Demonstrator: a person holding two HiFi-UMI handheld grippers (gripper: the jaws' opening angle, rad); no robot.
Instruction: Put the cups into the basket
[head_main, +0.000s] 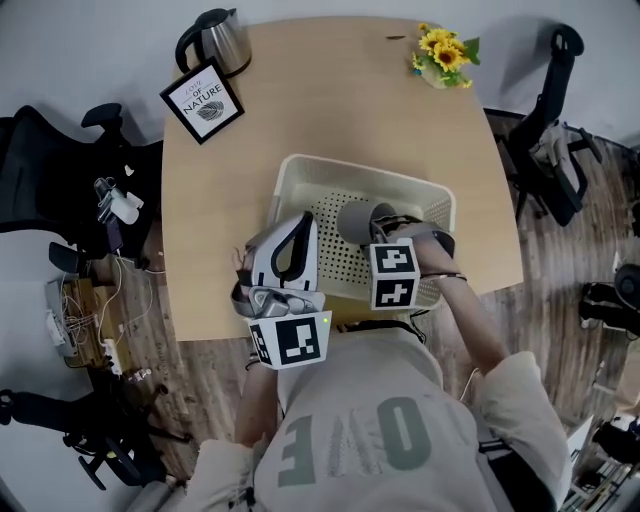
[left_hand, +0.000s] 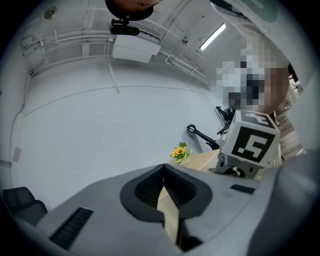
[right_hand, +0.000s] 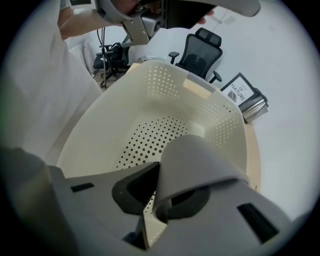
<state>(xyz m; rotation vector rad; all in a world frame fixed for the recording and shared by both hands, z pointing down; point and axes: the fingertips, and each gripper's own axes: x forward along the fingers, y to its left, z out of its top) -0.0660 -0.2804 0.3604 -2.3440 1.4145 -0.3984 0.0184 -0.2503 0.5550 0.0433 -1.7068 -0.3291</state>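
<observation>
Right gripper (right_hand: 154, 196) clamped on wall of 1 grey cup (right_hand: 196, 159), cup low inside cream basket (right_hand: 165, 95), left gripper (left_hand: 163, 176) jaws together, empty

My head camera looks almost straight down from high up and sees the whole table (head_main: 330, 110). The camera on my left gripper (left_hand: 163, 175) tips up at the wall (left_hand: 100, 130) and ceiling (left_hand: 150, 30), with the sunflowers (left_hand: 180, 152) far off. The camera on my right gripper (right_hand: 159, 180) points down into the basket (right_hand: 165, 95), very close, the grey cup (right_hand: 200, 160) right at its lens. My head camera sees the basket and the sunflowers too.
</observation>
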